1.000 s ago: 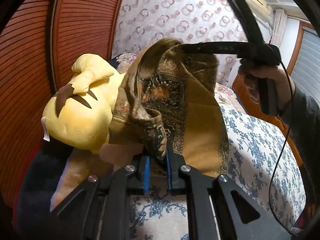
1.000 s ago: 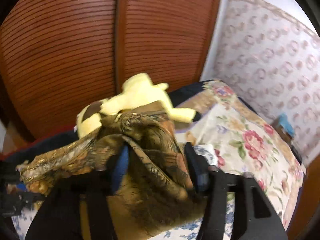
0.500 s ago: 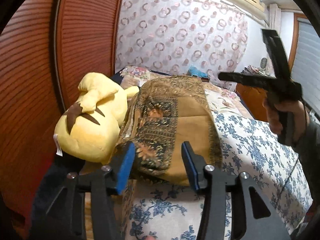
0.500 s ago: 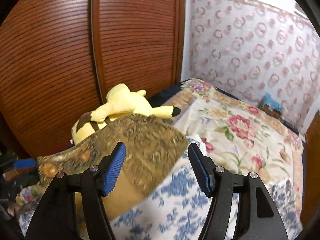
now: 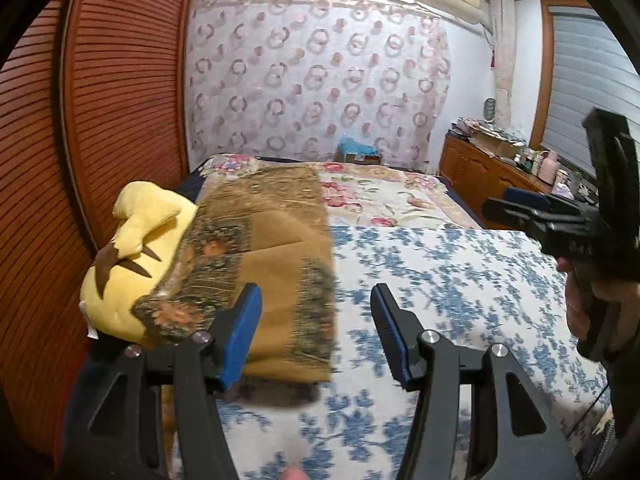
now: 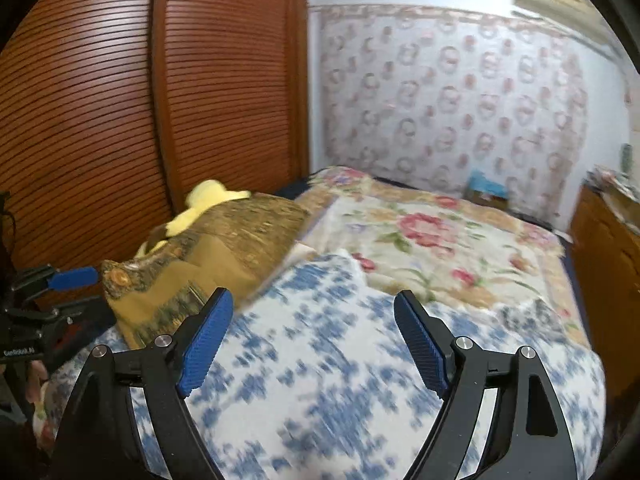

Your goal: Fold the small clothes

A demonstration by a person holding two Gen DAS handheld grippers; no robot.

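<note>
A brown patterned cloth [image 5: 264,256] lies folded on the bed, its left edge resting against a yellow plush toy [image 5: 132,264]. My left gripper [image 5: 315,294] hovers just in front of the cloth, its jaws opening, with nothing pinched between the blue pads [image 5: 240,332]. In the right wrist view the cloth [image 6: 224,248] lies to the left of my right gripper [image 6: 314,300], whose jaws are opening wide over the blue-flowered bedspread [image 6: 320,380] and hold nothing. A hand [image 5: 580,308] holds the right gripper [image 5: 520,208] at the right edge of the left wrist view.
Red-brown slatted wardrobe doors [image 6: 120,112] stand close along the bed's left side. A floral quilt [image 6: 432,236] covers the far half of the bed. A wooden dresser [image 5: 492,172] loaded with small items stands at the right, and a blue box [image 5: 356,150] sits at the bed's head.
Both grippers have let go of the brown cloth, which now lies folded flat against the plush toy. Both have pulled back from it, the right one swinging off to the right.
</note>
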